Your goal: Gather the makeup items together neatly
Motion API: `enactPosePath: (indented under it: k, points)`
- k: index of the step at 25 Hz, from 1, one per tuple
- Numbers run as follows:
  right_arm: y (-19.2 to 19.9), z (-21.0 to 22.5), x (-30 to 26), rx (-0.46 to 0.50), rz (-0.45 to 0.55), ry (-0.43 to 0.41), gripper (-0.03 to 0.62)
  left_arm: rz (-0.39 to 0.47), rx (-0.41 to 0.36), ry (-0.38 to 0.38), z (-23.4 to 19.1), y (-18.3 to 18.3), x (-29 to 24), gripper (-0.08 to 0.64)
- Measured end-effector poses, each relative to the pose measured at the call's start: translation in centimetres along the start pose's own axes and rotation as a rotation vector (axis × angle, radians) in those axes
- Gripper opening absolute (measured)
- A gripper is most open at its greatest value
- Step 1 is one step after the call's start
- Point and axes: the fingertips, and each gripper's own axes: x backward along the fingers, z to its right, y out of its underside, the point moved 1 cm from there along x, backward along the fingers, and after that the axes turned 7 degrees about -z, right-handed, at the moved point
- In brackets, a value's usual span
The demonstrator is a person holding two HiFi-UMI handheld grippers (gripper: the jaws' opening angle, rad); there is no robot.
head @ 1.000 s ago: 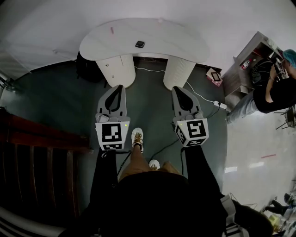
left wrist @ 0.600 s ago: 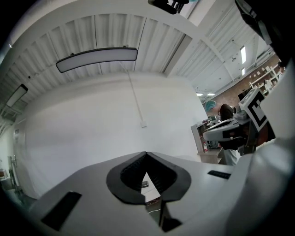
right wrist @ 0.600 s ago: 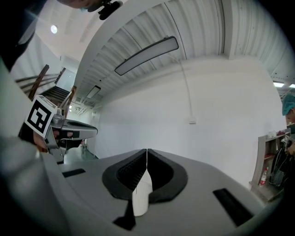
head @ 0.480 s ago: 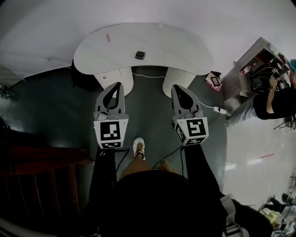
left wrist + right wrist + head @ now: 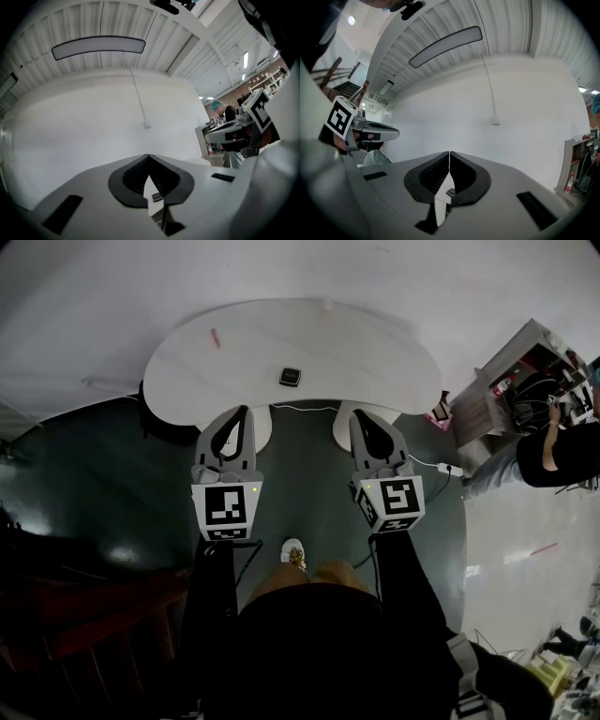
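Note:
A white kidney-shaped table (image 5: 356, 348) stands ahead by the wall. On it lie a small dark square compact (image 5: 290, 377), a pink stick (image 5: 215, 337) at the left and a tiny pale item (image 5: 327, 306) at the far edge. My left gripper (image 5: 244, 412) and right gripper (image 5: 360, 417) are held level side by side, short of the table's near edge, both shut and empty. The left gripper view shows closed jaws (image 5: 149, 157) with the compact (image 5: 157, 198) in the slit below; in the right gripper view the jaws (image 5: 449, 153) are also closed and show the compact (image 5: 450, 192).
Two white pedestals carry the table; a cable and power strip (image 5: 448, 468) lie on the dark floor. A wooden shelf (image 5: 511, 371) and a person (image 5: 553, 442) are at the right. A dark bag (image 5: 155, 413) sits under the table's left end, and wooden stairs (image 5: 94, 615) are at lower left.
The table has drawn nearer and lower in the head view as I walk towards it. Both grippers stay shut, level and side by side.

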Motion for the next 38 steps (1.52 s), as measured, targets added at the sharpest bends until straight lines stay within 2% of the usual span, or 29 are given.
enactPosePath:
  k: [13, 25, 31, 38]
  points:
    - [-1.0, -1.2, -6.4, 0.018, 0.003, -0.011, 0.028, 0.019, 0.007, -0.001, -5.2, 0.7, -4.4, 0.014]
    - [-1.2, 1.5, -13.2, 0.004, 0.032, -0.016, 0.028, 0.017, -0.009, -0.024, -7.9, 1.3, -10.4, 0.014]
    - [-1.5, 2.9, -18.7, 0.014, 0.040, -0.061, 0.028, -0.009, -0.006, -0.061, -9.8, 2.4, -14.6, 0.014]
    - [-3.4, 5.8, -26.7, 0.023, 0.053, -0.132, 0.028, -0.035, -0.009, -0.109, -12.5, 1.8, -20.8, 0.014]
